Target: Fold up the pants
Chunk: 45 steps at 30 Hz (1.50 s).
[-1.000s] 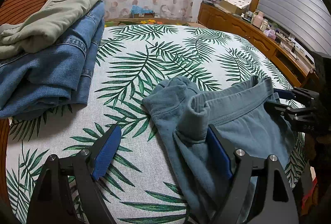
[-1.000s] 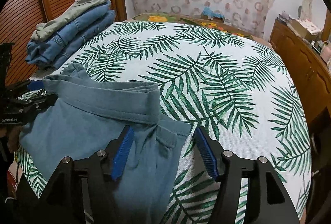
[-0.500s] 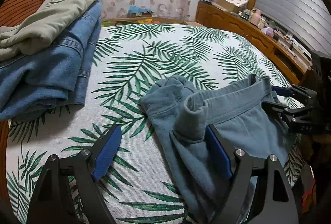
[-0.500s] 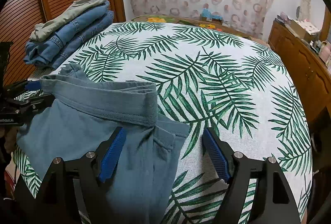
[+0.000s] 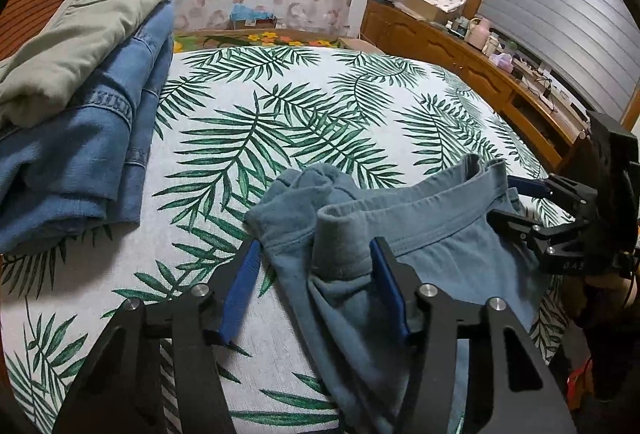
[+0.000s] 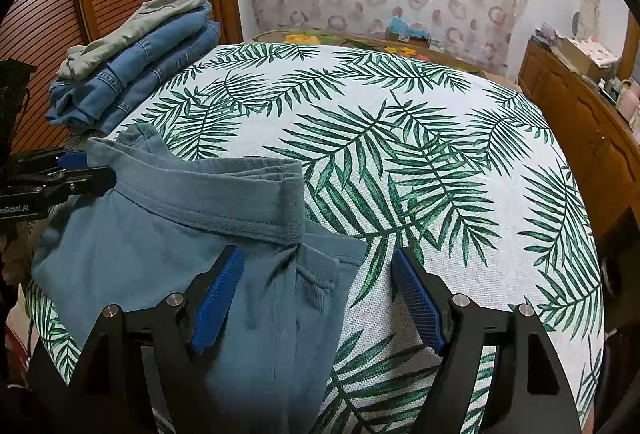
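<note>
Left wrist view: the left tool (image 5: 316, 276) stands with its blue-padded fingers (image 5: 240, 288) spread apart, holding nothing. A bunched corner of the teal pants (image 5: 400, 226) rises between them, with cloth against the right pad, while the left pad sits apart from the fabric. The pants lie at the near edge of the bed (image 5: 280, 121), whose cover is white with green palm leaves, and their waistband runs off to the right. There the right tool (image 5: 516, 203) sits at the far end of the waistband, its fingers apart. On the left of the bed rests a stack of folded jeans (image 5: 88, 153) with a folded olive garment (image 5: 80, 45) on top. A wooden sideboard (image 5: 460, 53) lines the right wall.

Right wrist view: the right tool (image 6: 316, 294) is wide open and grips nothing; the waistband corner of the pants (image 6: 160, 234) and the hanging cloth below it lie between its fingers. At the left edge the left tool (image 6: 86, 169) shows side-on at the other waistband corner, and this view does not tell how far it is spread. The folded jeans (image 6: 132, 81) sit well apart at the far left of the bed (image 6: 440, 161).
</note>
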{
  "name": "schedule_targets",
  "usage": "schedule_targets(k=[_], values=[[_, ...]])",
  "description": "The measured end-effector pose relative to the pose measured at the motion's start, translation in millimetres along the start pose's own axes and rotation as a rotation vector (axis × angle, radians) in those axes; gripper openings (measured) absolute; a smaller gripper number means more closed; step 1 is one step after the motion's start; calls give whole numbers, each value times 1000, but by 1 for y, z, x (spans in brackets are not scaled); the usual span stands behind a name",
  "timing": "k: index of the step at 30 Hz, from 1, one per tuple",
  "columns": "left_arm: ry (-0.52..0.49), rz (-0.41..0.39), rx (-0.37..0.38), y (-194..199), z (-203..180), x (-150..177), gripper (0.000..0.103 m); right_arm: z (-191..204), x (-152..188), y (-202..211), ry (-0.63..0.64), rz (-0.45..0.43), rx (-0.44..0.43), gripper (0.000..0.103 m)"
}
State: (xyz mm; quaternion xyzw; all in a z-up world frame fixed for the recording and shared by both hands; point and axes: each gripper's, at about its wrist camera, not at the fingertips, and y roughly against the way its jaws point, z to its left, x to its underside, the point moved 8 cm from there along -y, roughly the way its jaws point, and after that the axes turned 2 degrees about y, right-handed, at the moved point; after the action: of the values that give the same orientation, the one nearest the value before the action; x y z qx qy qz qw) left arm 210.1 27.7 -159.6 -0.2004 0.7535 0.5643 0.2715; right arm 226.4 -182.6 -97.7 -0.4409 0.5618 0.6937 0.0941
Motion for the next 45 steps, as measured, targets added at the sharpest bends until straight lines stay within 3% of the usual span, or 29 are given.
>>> schedule_targets(k=[7,11,18,21,26,34,38,45], values=[[-12,-14,-10,0,-1,3,58,0,0,0,-2,0,0,79],[-22,-21,10,0,-5,4,45,0,0,0,1,0,-3,78],[-31,-29,16,0,-6,4,43,5,-1,1,22,-6,-23,71],[-35,-31,12,0,-6,4,43,7,0,2,28,-14,-34,64],[-33,-32,14,0,-7,4,43,11,0,5,36,-27,-61,40],[-37,-32,8,0,-7,5,43,12,1,7,-9,-21,-136,14],[-68,-45,7,6,-14,6,26,14,1,12,-13,-32,-127,12],[-35,-103,15,24,-18,4,19,18,0,27,-15,-79,-123,11]])
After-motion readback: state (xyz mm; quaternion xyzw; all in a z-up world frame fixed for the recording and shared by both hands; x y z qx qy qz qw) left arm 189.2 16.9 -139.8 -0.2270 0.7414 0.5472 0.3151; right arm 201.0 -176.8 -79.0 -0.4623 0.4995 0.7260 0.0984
